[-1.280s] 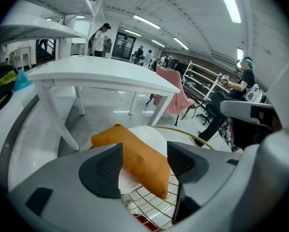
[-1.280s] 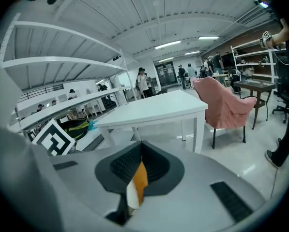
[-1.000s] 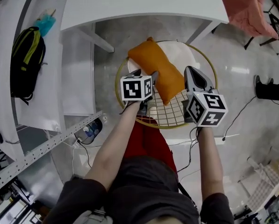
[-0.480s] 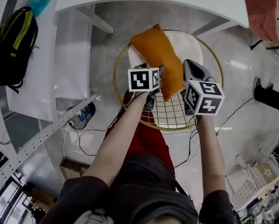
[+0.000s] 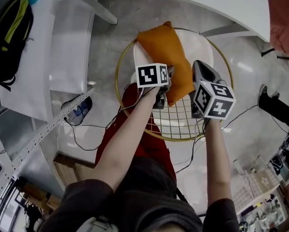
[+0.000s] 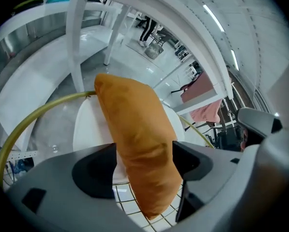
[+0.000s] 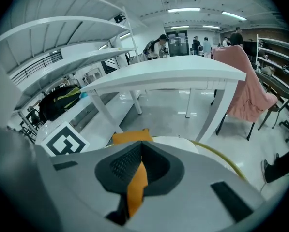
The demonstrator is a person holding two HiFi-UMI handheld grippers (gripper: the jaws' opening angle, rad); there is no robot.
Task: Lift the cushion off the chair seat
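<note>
The orange cushion (image 5: 164, 52) lies across the round chair's seat, its far end at the gold rim (image 5: 121, 57). The right gripper (image 7: 137, 175) has its jaws pinched on only a thin fold of the near edge. The left gripper (image 6: 144, 166) has its jaws opening around the near end, not pressing. Lifted like this, the fabric may slip free or sag onto the rim.

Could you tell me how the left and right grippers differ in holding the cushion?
The left gripper has jaws wide and opening; the right gripper has them shut. The left straddles the thick cushion; the right pinches a thin fold. Both meet its near end.
</note>
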